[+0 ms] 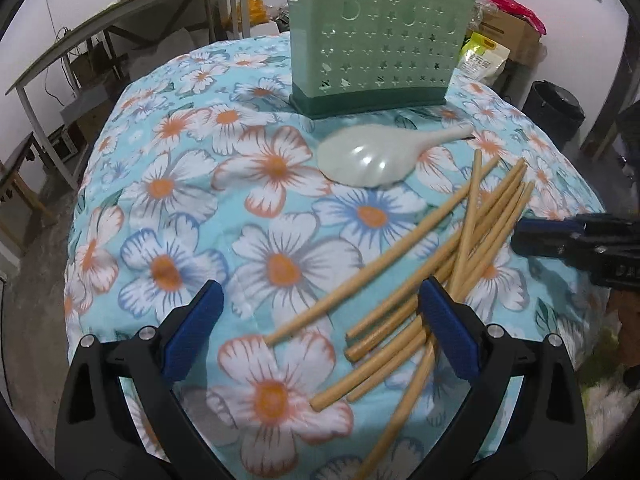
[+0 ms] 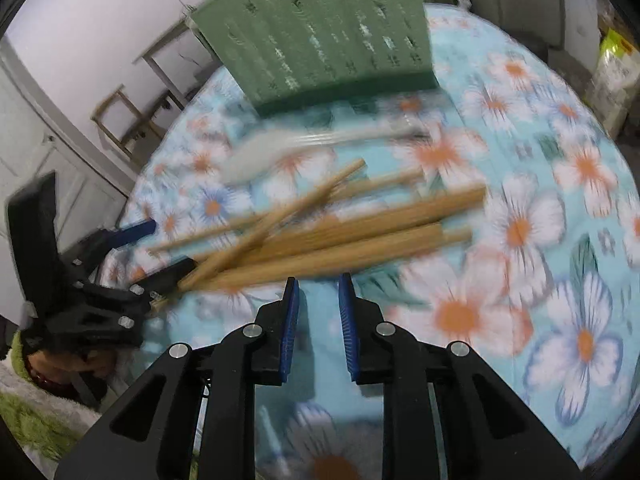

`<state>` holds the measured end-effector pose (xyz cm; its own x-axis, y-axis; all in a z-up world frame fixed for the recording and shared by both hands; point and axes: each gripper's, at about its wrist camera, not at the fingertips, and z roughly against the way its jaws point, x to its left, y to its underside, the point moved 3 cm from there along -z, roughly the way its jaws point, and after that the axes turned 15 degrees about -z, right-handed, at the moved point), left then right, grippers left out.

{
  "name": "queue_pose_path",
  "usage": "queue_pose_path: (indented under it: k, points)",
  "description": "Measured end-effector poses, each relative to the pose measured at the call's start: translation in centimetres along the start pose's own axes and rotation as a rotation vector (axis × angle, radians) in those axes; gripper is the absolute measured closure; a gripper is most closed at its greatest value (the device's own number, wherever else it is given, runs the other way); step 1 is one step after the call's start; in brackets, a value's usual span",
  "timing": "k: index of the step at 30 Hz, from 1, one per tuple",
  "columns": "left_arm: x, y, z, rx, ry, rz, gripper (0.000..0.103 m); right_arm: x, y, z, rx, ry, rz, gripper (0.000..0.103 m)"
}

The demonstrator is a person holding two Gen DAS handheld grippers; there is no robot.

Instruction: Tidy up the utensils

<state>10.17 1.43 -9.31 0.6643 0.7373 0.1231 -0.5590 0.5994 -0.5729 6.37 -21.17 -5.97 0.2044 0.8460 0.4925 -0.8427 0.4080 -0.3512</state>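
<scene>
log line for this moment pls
left gripper open over chopsticks | right gripper empty | spoon on cloth | holder upright

Dim, even indoor light; right-wrist view motion-blurred.

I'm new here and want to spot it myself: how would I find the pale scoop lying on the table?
Start at the tall green perforated holder standing at the far side of the flowered tablecloth. Just in front of its base lies the pale spoon, bowl to the left and short handle to the right. Unlike the thin wooden chopsticks heaped beside it, it is broad, rounded and whitish.
</scene>
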Motion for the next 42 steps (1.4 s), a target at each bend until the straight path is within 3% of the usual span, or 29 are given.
queue_pose_path:
  k: [4,10,15,18,23,29,35,37,39,42]
  points:
    - [-0.1,0.5,0.4,-0.005,0.020,-0.004,0.008,-0.2,-0.3,1.5,-0.021,0.008,0.009,0.083]
    - [-0.6,1.1,0.8,-0.014,0.027,-0.016,0.008,3.5,-3.0,2.1,-0.085,-0.105,0.107,0.083]
    - [-0.4,1.3,0.8,-0.024,0.023,0.016,0.008,4.1,-2.7,-1.5,-0.017,-0.077,0.172,0.083]
    - [-0.3,1.3,0.9,-0.023,0.022,0.033,0.008,2.7,-1.5,-0.8,-0.004,-0.093,0.152,0.083]
    - [1.0,1.0,1.5,-0.036,0.057,0.117,0.008,0.7,-0.1,0.8,-0.006,-0.106,0.109,0.083]
    - [3.6,-0.7,2.3,-0.092,0.078,0.258,0.008,1.6,-1.1,2.4,-0.073,-0.130,0.146,0.081]
    - [4.2,-1.6,1.7,-0.099,0.034,0.305,0.008,3.8,-2.9,2.7,-0.183,-0.034,0.317,0.080]
    - [4.5,-1.5,1.5,-0.094,0.023,0.331,0.008,4.9,-3.3,1.9,-0.205,0.015,0.396,0.073]
    - [4.9,-1.4,1.4,-0.093,0.013,0.355,0.008,5.8,-3.6,0.8,-0.216,0.059,0.470,0.067]
    - [5.6,-1.3,1.2,-0.088,-0.007,0.381,0.008,7.1,-3.7,-1.0,-0.200,0.111,0.572,0.067]
